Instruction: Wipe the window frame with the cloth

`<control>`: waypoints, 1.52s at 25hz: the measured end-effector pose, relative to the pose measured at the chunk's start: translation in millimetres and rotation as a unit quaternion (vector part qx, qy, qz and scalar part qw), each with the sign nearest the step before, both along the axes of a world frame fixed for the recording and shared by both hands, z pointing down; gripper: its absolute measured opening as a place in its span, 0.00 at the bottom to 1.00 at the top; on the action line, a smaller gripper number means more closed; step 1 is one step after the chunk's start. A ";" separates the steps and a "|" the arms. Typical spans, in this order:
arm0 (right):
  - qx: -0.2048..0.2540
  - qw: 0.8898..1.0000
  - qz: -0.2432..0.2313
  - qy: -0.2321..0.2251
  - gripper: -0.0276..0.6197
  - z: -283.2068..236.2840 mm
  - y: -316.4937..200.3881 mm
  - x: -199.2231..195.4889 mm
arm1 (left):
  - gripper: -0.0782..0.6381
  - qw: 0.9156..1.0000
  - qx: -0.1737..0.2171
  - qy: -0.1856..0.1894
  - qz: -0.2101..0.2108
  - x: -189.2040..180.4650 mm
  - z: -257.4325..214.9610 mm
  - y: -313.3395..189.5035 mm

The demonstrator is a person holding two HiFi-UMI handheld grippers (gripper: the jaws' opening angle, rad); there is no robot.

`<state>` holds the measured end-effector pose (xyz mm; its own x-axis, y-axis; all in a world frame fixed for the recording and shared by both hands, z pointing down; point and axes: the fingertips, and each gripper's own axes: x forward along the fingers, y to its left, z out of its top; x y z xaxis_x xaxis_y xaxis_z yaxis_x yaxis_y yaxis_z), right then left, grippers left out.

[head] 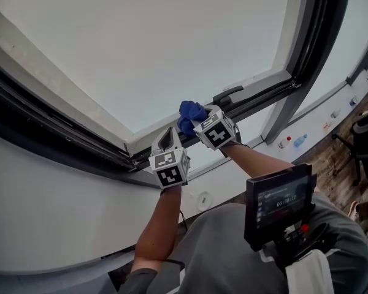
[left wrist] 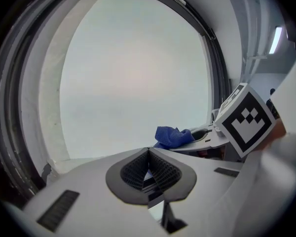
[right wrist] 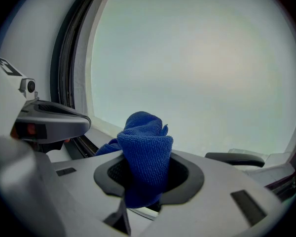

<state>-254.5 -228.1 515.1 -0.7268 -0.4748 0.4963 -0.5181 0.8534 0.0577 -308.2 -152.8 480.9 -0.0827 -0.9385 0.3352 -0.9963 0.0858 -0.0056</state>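
Your right gripper (right wrist: 147, 181) has its jaws clamped on the blue cloth (right wrist: 145, 152). A bunched wad sticks up out of the pads, and a short tail hangs below them. In the head view that cloth (head: 191, 116) sits right at the bottom rail of the window frame (head: 257, 95), just beside the dark window handle (head: 228, 94), with the right gripper (head: 199, 122) pressed in behind it. Whether the cloth actually touches the rail can't be told from here.

Your left gripper (head: 167, 139) is close alongside, lower on the same rail. Its own view shows the left gripper's (left wrist: 149, 169) jaws drawn together with nothing between them. From there the cloth (left wrist: 173, 136) shows just past the tips, apart from them.

The pale pane (head: 159, 41) fills the view above both tools.

As for writing — the small screen (head: 281, 199) at your chest shows a row of light digits, too blurred to read. The cubes carry only black-and-white square markers, no words.
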 end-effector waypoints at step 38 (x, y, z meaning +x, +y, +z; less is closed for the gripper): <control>0.001 0.994 0.093 -0.058 0.25 4.0 -90.2 165.7 | 0.12 0.998 0.047 -0.012 0.050 150.1 -32.4 -72.0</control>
